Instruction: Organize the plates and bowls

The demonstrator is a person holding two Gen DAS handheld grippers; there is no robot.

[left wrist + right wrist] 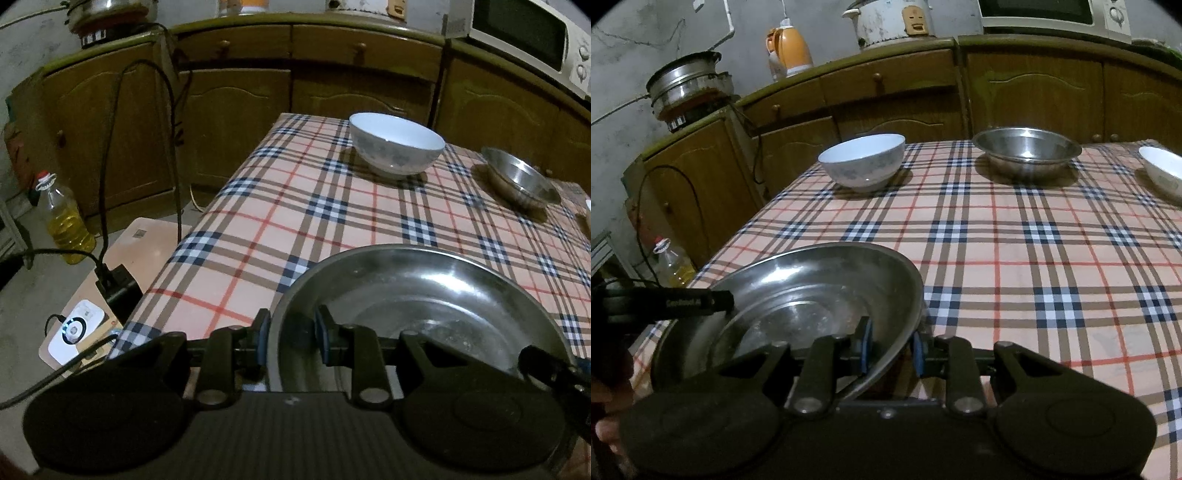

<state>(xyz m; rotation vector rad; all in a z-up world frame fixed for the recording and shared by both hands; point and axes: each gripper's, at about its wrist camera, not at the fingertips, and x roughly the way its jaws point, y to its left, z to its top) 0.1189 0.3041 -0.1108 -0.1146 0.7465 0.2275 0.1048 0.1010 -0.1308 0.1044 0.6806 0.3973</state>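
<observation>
Checked tablecloth (pixel 1015 258) held scattered dishes; nothing looked stacked yet. My left gripper (pixel 291 334) and right gripper (pixel 892 349) each pinched the near steel plate (pixel 417 295) by its rim, while white bowl (pixel 862 160) and far steel bowl (pixel 1027 151) waited, well apart.

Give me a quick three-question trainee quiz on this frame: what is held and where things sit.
1. Multiple choice: the left tongs and right tongs both clamp the rim of which item?
A. a white bowl
B. the large steel basin
C. a bottle
2. True or false: the white bowl and the smaller steel bowl stand apart on the checked tablecloth, not stacked.
3. Fill in: the oil bottle stands on the ____ beside the table.

Key: 1 B; 2 true; 3 floor.
</observation>
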